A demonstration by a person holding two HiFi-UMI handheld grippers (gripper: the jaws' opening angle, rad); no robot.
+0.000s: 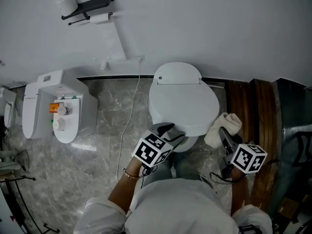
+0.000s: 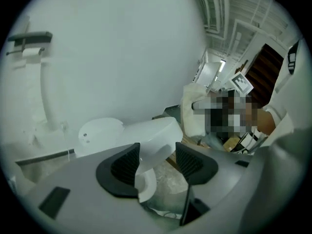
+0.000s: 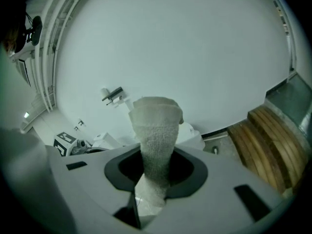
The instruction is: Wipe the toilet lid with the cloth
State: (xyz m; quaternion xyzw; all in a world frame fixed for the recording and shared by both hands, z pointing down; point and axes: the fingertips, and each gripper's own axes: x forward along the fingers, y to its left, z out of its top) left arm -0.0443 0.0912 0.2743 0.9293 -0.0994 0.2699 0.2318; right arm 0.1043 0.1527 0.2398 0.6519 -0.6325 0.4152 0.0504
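Note:
The white toilet stands at the middle, its lid point(image 1: 183, 101) down or nearly so. My left gripper point(image 1: 170, 130) is at the lid's front edge. In the left gripper view the lid point(image 2: 146, 133) fills the gap between the dark pads of the left gripper point(image 2: 157, 162) and sits slightly above the bowl rim point(image 2: 146, 184). Just right of the bowl, my right gripper point(image 1: 225, 134) is shut on a rolled cream cloth point(image 1: 223, 126). In the right gripper view the cloth point(image 3: 156, 130) sticks up out of the right gripper point(image 3: 157, 168), off the lid.
A second white fixture point(image 1: 58, 106) stands at the left on the marble floor point(image 1: 107, 145). A paper holder point(image 1: 85, 6) hangs on the wall. A thin cable point(image 1: 129, 121) runs down to the floor. Wooden boards point(image 1: 253, 111) lie to the right.

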